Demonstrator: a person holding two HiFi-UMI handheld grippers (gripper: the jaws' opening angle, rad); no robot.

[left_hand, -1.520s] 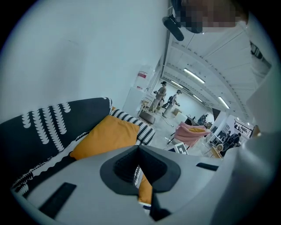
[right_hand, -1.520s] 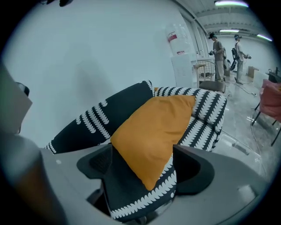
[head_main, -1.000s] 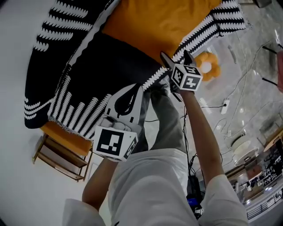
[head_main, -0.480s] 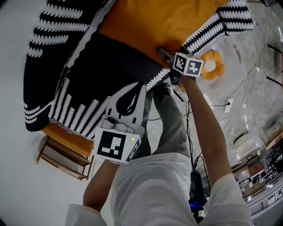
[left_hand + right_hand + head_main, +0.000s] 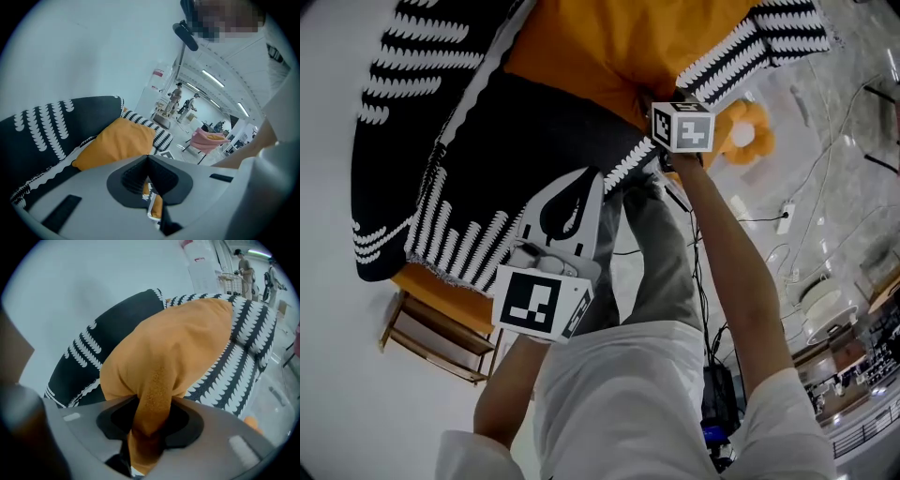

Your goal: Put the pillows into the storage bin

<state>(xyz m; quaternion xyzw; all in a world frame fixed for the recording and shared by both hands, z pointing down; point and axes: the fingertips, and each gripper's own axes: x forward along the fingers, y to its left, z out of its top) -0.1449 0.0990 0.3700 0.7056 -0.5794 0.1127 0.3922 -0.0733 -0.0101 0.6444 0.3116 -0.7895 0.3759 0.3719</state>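
Observation:
A large orange pillow (image 5: 609, 47) lies on a sofa draped with a black-and-white patterned throw (image 5: 478, 141). My right gripper (image 5: 658, 101) reaches out to the pillow's near edge. In the right gripper view its jaws are closing, with a fold of the orange pillow (image 5: 173, 343) pinched between the pads of the right gripper (image 5: 150, 416). My left gripper (image 5: 579, 186) hovers over the throw's near edge, close to my body, shut and empty. The left gripper view shows the same pillow (image 5: 117, 140) beyond the left gripper (image 5: 147, 159). No storage bin is in view.
A smaller orange flower-shaped cushion (image 5: 741, 136) lies on the floor right of the sofa. Cables (image 5: 769, 225) trail across the floor. A wooden frame (image 5: 431, 328) stands at lower left. A pink chair (image 5: 211, 138) and distant people (image 5: 176, 96) show in the left gripper view.
The right gripper moved forward onto the pillow's edge and its jaws came together on the fabric. The left gripper stayed about where it was.

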